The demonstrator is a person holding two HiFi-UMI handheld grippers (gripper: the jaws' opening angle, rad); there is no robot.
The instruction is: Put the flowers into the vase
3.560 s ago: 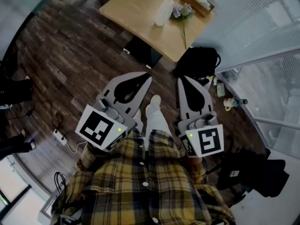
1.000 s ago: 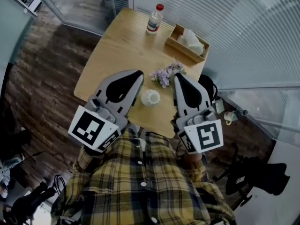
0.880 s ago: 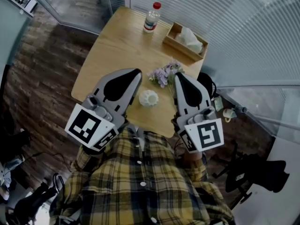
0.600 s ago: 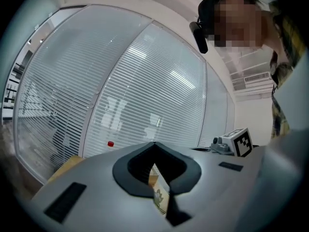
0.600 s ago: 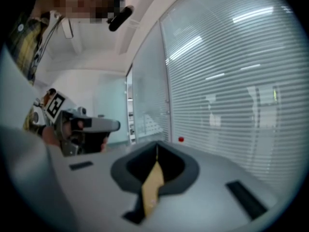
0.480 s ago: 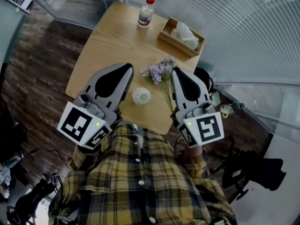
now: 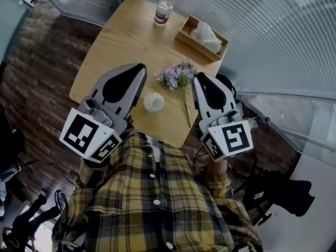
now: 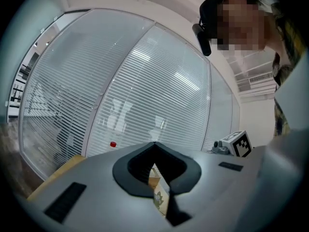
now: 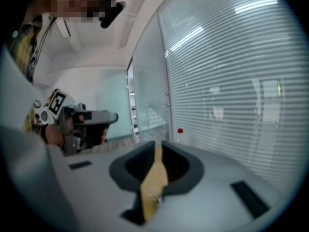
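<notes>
My right gripper (image 7: 199, 79) has just been easing its jaws apart, a bare slit with nothing between them; my left gripper (image 7: 137, 70) is clenched and empty. The lilac flowers (image 7: 176, 76) lie mid-frame, their stem trailing toward the table (image 7: 173, 134) edge, with the white vase (image 7: 154, 102) upright just left of them. I'd open wider and pinch mid-stem, lifting toward the open tabletop at upper left.

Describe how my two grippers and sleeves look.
Both the left gripper and right gripper are grey shells with black teardrop insets, each bearing a white cube with black square markers. Sleeves: yellow plaid shirt. The right jaws just opened slightly, empty.
</notes>
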